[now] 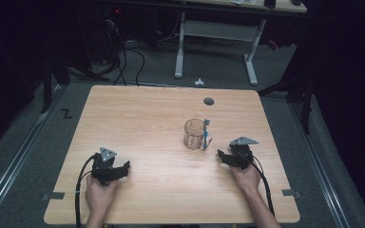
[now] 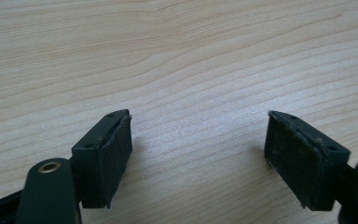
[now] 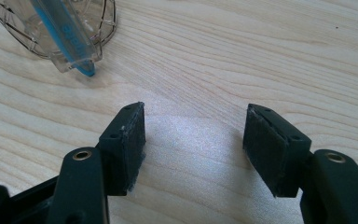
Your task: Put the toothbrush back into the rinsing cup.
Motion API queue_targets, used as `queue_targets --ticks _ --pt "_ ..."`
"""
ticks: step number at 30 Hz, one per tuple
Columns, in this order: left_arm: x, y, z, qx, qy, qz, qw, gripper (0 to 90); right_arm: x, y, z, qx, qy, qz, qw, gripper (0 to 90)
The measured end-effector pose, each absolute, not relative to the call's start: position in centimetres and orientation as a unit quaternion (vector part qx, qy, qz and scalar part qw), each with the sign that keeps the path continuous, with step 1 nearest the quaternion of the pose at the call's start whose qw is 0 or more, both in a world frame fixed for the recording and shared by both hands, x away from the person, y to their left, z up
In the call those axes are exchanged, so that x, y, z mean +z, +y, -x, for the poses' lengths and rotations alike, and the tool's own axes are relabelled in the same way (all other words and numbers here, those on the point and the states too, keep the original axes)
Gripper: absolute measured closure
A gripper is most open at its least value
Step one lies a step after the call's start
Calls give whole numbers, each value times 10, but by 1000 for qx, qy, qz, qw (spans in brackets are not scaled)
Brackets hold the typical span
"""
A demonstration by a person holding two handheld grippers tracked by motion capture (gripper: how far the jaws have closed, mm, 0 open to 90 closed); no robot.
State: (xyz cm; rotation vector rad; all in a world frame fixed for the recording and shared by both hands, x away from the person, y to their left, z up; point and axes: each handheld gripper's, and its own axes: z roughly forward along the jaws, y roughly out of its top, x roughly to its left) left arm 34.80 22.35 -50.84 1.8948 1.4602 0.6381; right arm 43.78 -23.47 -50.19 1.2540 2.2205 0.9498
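The clear glass mug stands upright near the middle of the wooden table, a little toward my right side, and its handle, with a blue strip running down it, sticks out toward my right hand. In my right gripper view the base of that handle sits in the upper left corner, so the mug lies ahead of my right jaws and off to their left, close but not touching. The handle's long axis runs up and down, from the rim toward the table.

My right gripper rests low over the table just beside the mug, pointing to the left, toward the handle. Its jaws stand well apart with bare wood between the pads; they hold nothing. My left gripper sits well away on the other side of the table, also low, its jaws spread wide with nothing between the pads but wood grain.

I judge the right hand to be the one for this mug: it is much the nearer, and the handle faces it. What the next move turns on, as I see it, is that the handle lies left of my jaws' line, so I would have to swing or slide the gripper leftward and forward until the upright handle stands between the two pads before closing.

Farther off, a dark round grommet hole sits in the table behind the mug.
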Motion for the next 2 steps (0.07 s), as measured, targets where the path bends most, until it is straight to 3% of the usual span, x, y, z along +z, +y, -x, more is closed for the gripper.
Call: queue_targets --ticks 2 --pt "-508 224 -348 243 557 -723 327 236 -502 -235 -437 341 798 -450 210 397"
